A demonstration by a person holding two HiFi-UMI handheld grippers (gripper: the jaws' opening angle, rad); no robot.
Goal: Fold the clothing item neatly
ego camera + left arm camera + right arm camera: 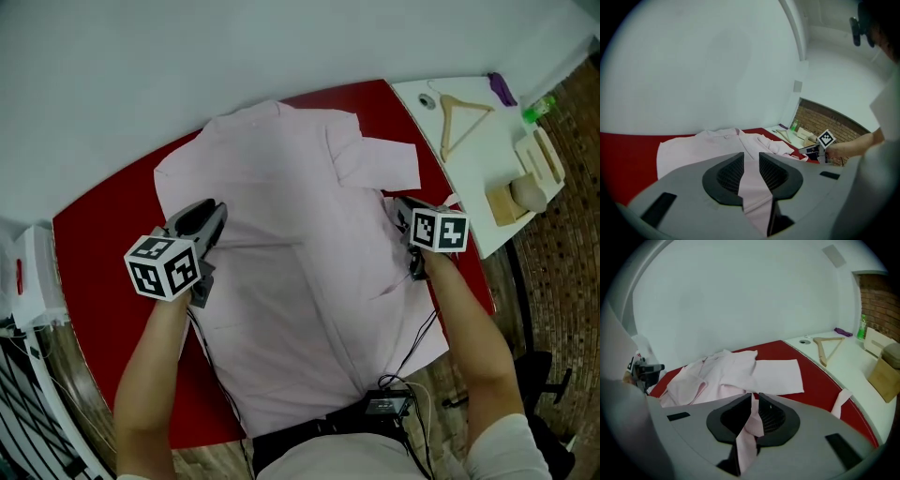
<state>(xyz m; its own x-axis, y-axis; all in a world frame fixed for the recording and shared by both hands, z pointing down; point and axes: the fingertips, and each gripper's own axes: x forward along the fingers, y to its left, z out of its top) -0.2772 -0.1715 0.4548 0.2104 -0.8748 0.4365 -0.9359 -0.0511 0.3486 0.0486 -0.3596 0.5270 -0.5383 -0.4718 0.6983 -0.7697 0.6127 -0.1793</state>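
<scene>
Red tabletop [94, 244] against a pale wall: one pink shirt [300, 234] lies spread flat across it, collar toward the wall, one short sleeve laid out to the right. I have two grippers on the garment. My left gripper [751, 169] sits at the shirt's left edge, its jaws narrowed onto a strip of pink cloth that runs between the pads. My right gripper [754, 411] sits at the right edge, its jaws nearly together, pinching a bunched fold of the same fabric. Beside the red surface stands one white side table [478, 178] carrying one wooden hanger [461, 122], one green bottle [538, 109] and one purple item [502, 89].
</scene>
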